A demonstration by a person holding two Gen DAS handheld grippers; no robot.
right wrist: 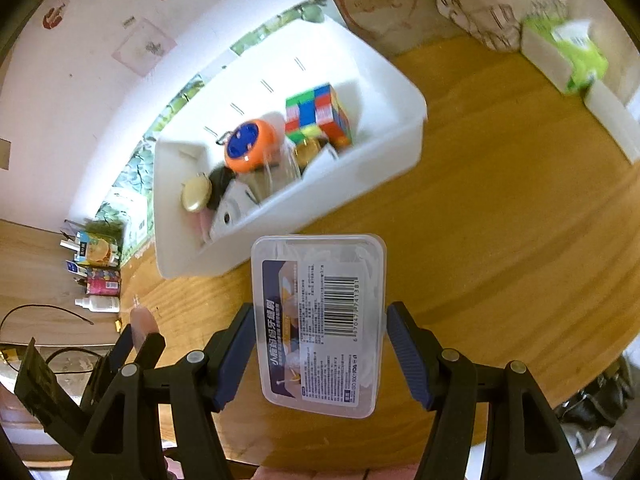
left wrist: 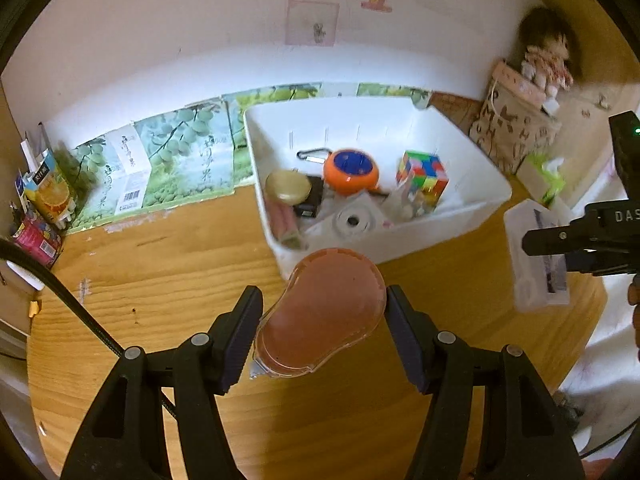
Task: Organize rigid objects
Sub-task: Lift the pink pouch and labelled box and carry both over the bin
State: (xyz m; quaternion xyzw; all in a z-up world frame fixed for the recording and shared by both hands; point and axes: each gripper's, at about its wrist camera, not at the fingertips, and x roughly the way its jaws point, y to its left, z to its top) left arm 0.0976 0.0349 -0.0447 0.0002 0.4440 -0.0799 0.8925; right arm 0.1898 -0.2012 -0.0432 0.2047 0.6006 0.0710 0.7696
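Observation:
My left gripper (left wrist: 322,332) is shut on a pink pear-shaped clear-edged case (left wrist: 326,312), held above the wooden table just in front of the white bin (left wrist: 460,216). My right gripper (right wrist: 320,348) is shut on a clear plastic box with a barcode label (right wrist: 320,320), lifted near the bin's (right wrist: 360,184) front wall. That box (left wrist: 534,256) and the right gripper (left wrist: 560,240) also show at the right of the left wrist view. Inside the bin lie a colour cube (left wrist: 422,174), an orange and blue round gadget (left wrist: 351,170), a gold lid (left wrist: 288,186) and a white square item (left wrist: 354,220).
Green fruit-print cartons (left wrist: 168,168) line the wall behind the table. Juice boxes and small packs (left wrist: 44,196) crowd the left edge. A patterned bag (left wrist: 512,128), a doll (left wrist: 546,56) and a green tissue pack (right wrist: 576,56) stand to the right of the bin.

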